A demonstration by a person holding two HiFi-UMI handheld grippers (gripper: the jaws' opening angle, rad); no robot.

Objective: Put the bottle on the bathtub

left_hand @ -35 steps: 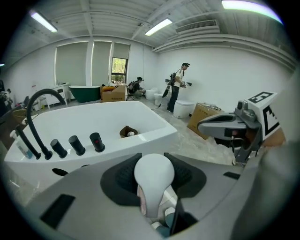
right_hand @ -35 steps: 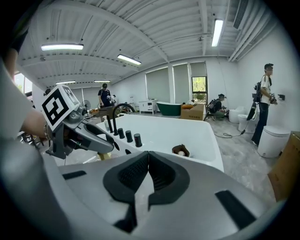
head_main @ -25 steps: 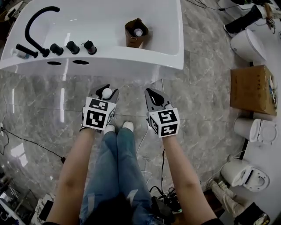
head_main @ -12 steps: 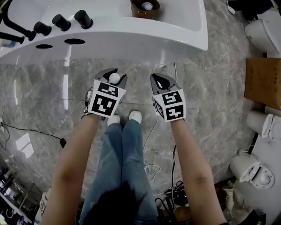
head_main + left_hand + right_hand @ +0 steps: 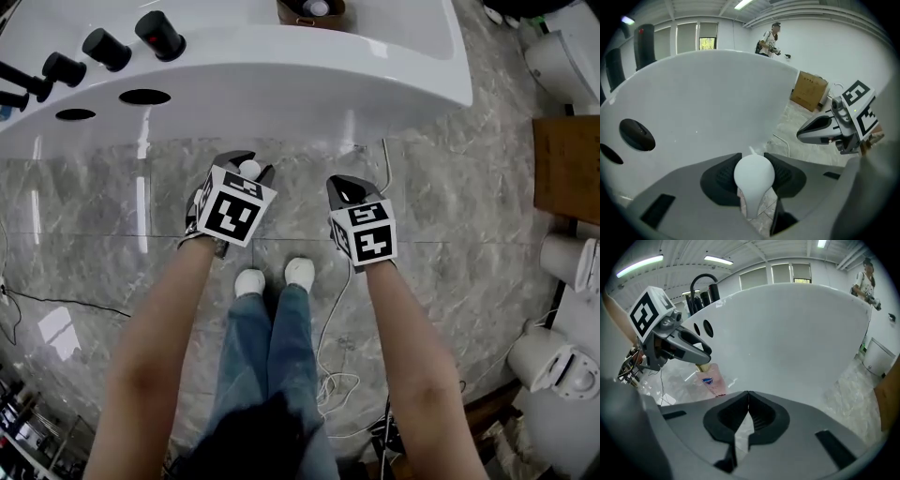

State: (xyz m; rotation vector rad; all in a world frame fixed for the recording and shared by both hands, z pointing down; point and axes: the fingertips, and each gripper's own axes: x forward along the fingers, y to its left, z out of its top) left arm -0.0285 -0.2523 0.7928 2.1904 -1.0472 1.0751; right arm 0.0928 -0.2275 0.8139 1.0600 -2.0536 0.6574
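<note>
My left gripper (image 5: pixel 246 168) (image 5: pixel 753 171) is shut on a bottle (image 5: pixel 754 180) just below its round white cap (image 5: pixel 249 169). The right gripper view shows the bottle's pale pink body (image 5: pixel 710 379) with a blue label hanging under the left gripper (image 5: pixel 698 352). My right gripper (image 5: pixel 345 188) (image 5: pixel 748 411) is shut with nothing in it, beside the left one. Both are held over the floor, close to the outer wall of the white bathtub (image 5: pixel 281 103) (image 5: pixel 703 103) (image 5: pixel 797 343).
Black tap handles (image 5: pixel 127 42) and two dark holes (image 5: pixel 145 97) sit on the tub's rim at the left. A brown holder (image 5: pixel 312 10) stands inside the tub. A cardboard box (image 5: pixel 567 164) and white toilets (image 5: pixel 562 258) are on the right. Cables (image 5: pixel 328 309) lie on the marble floor.
The view has shifted closer to the bathtub and both grippers have come nearer its outer wall. The bottle stays held in the left gripper.
</note>
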